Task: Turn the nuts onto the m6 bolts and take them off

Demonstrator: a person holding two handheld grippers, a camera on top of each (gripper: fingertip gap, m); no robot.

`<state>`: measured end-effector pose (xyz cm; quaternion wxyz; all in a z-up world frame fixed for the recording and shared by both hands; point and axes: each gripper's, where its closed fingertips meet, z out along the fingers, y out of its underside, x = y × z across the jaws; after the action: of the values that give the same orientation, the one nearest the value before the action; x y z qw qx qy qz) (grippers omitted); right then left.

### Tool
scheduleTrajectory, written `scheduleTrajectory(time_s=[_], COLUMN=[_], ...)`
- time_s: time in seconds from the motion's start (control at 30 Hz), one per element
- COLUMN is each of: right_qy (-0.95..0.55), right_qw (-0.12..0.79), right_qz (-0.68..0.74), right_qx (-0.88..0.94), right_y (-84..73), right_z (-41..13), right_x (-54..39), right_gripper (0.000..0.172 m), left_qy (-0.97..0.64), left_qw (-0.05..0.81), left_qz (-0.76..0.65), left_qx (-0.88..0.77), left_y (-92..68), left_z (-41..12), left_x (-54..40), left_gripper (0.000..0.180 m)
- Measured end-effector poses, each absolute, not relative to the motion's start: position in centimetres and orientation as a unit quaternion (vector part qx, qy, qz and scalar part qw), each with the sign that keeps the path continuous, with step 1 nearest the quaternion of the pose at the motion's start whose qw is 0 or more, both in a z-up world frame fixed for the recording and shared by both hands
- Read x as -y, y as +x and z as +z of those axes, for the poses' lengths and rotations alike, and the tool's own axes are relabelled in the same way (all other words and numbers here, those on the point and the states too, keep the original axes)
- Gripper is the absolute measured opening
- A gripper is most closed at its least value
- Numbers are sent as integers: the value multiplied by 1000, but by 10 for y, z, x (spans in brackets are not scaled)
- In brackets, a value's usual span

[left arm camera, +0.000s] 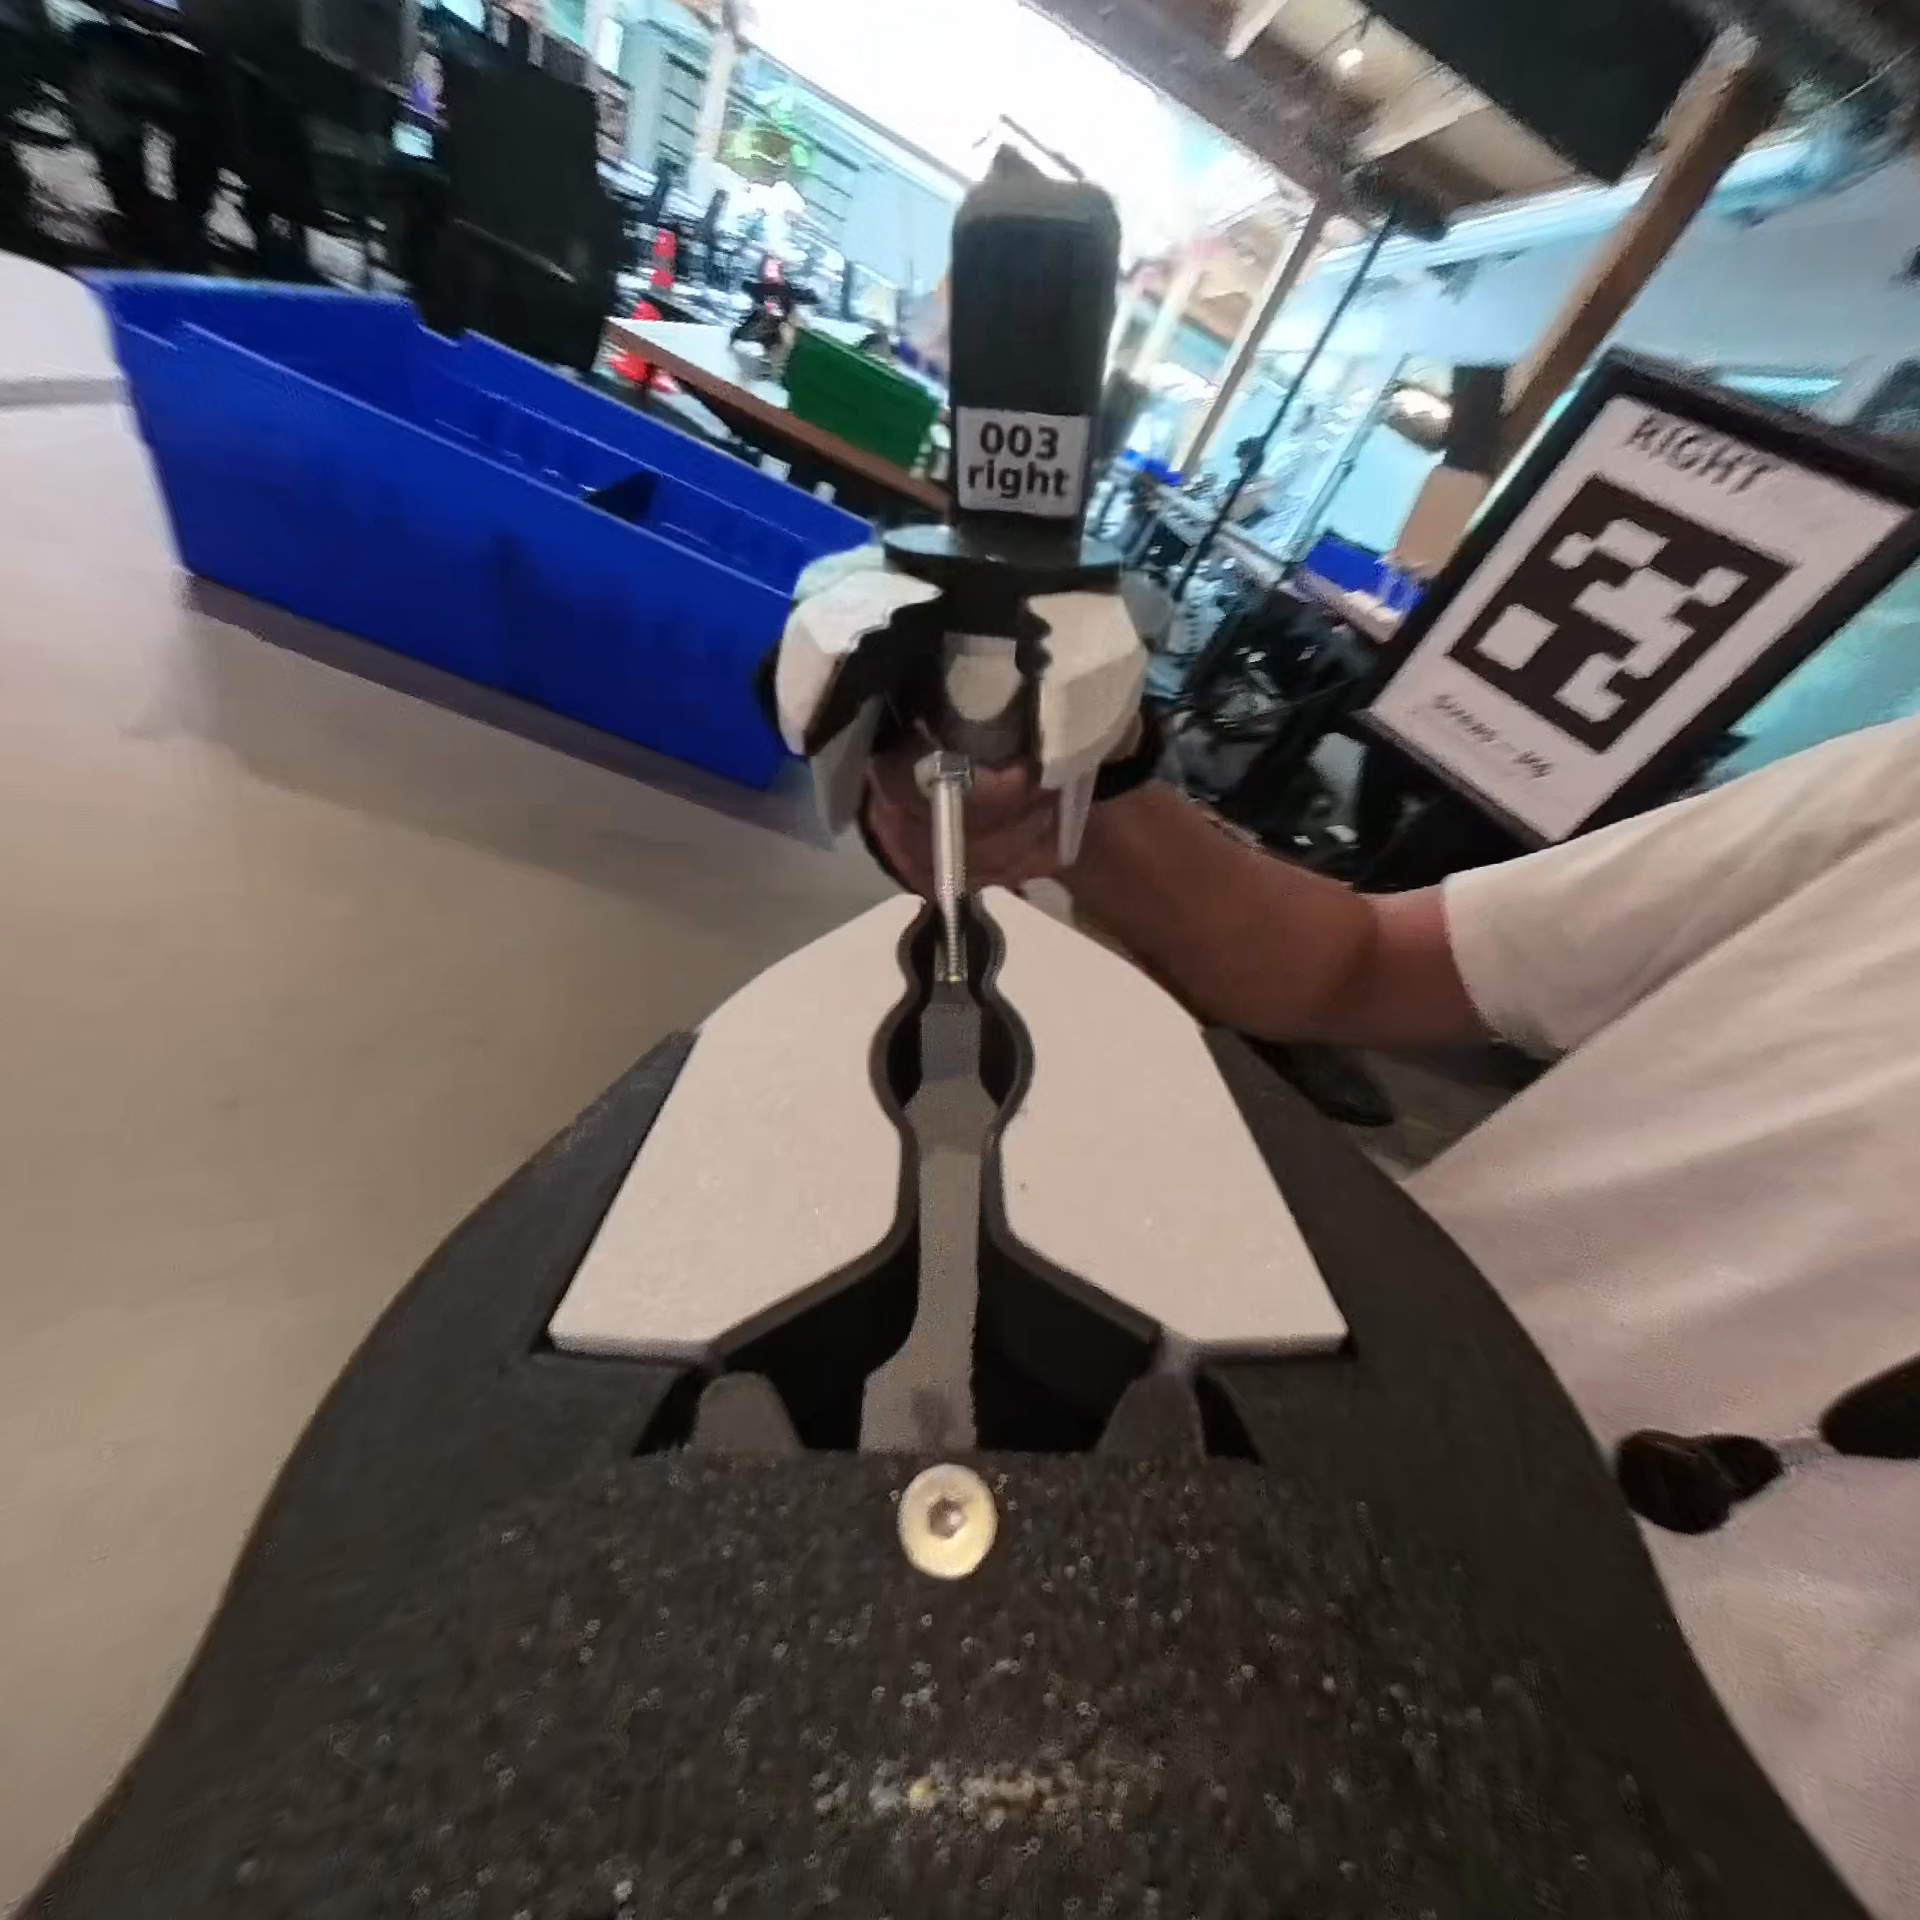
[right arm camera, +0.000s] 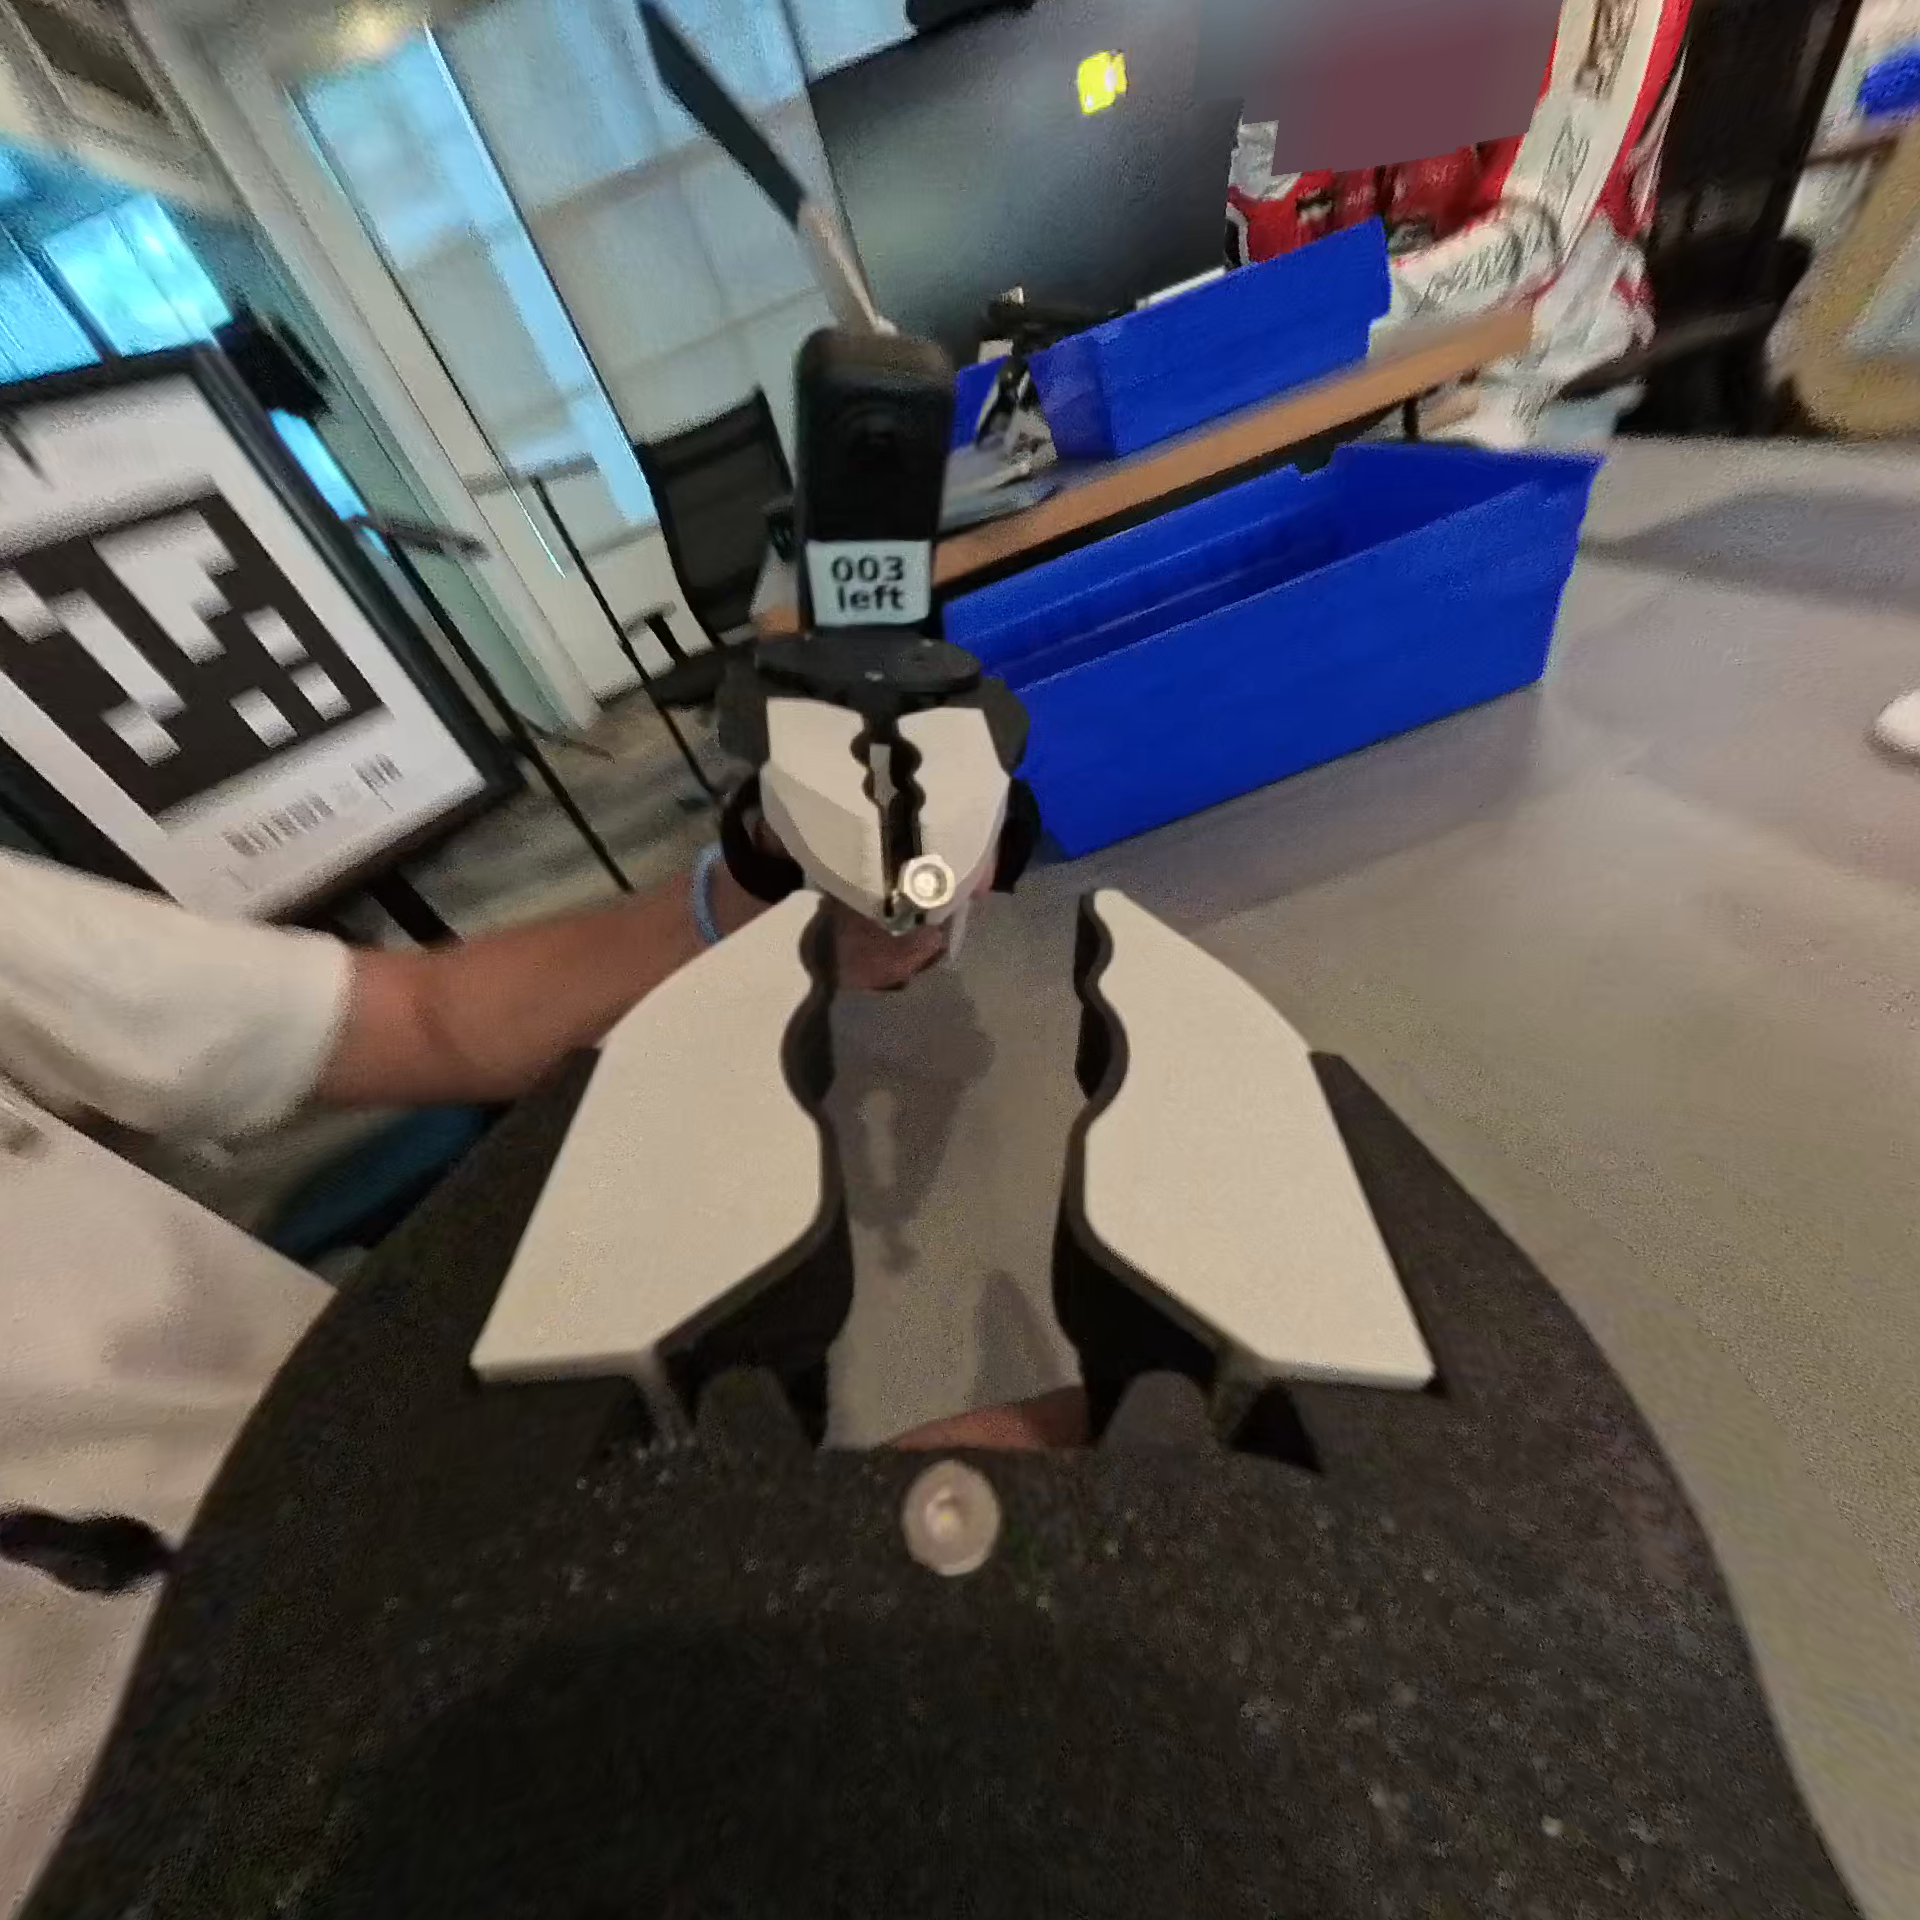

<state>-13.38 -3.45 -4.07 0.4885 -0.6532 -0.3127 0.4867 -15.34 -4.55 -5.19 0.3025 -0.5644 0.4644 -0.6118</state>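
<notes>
My left gripper (left arm camera: 951,914) is shut on the threaded end of a silver bolt (left arm camera: 948,862). The bolt points forward, with its hex head (left arm camera: 943,774) at the far end. I see no nut on it. The right wrist view shows the left gripper (right arm camera: 899,904) from the front, with the bolt head (right arm camera: 925,883) facing the camera. My right gripper (right arm camera: 951,914) is open and empty, fingers wide apart. In the left wrist view the right gripper (left arm camera: 956,790) faces me, its fingers on either side of the bolt head without touching it. Both are held above the grey table (left arm camera: 208,935).
A blue bin (left arm camera: 468,540) stands on the table beyond the grippers; it also shows in the right wrist view (right arm camera: 1299,665). A framed black-and-white marker board (left arm camera: 1621,613) stands off the table's edge. The person's arm (left arm camera: 1247,935) and white sleeve reach in from the right.
</notes>
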Motion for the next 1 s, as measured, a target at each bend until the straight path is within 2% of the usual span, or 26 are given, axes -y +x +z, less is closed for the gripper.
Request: scheduleTrajectory(time_s=[0.07, 0.2, 0.43, 0.5, 0.6, 0.8, 1.0], right_qy=[-670, -701, -711, -704, -705, -685, -615], right_qw=[459, 360, 335, 341, 334, 397, 530], right_qz=[530, 592, 599, 604, 599, 536, 397], right_qx=[244, 170, 152, 152, 180, 294, 427], right_y=[-129, -130, -139, -138, -139, -136, -135], right_z=[-40, -57, -67, -64, -66, -59, -47], right_x=[24, 21, 19, 18, 24, 37, 52], right_gripper=[39, 40, 33, 19, 9, 8, 6], left_qy=[-573, -594, -605, -605, -607, -590, -559], left_qw=[330, 358, 354, 354, 347, 295, 188], left_qz=[-585, -534, -502, -496, -491, -568, -681], left_qx=[-470, -483, -505, -512, -520, -492, -435], left_y=[-156, -157, -153, -152, -151, -148, -146], left_z=[-51, -59, -74, -76, -80, -71, -62], left_x=[39, 28, 29, 31, 33, 44, 60], left_gripper=[5, 5, 5, 5, 5, 5, 5])
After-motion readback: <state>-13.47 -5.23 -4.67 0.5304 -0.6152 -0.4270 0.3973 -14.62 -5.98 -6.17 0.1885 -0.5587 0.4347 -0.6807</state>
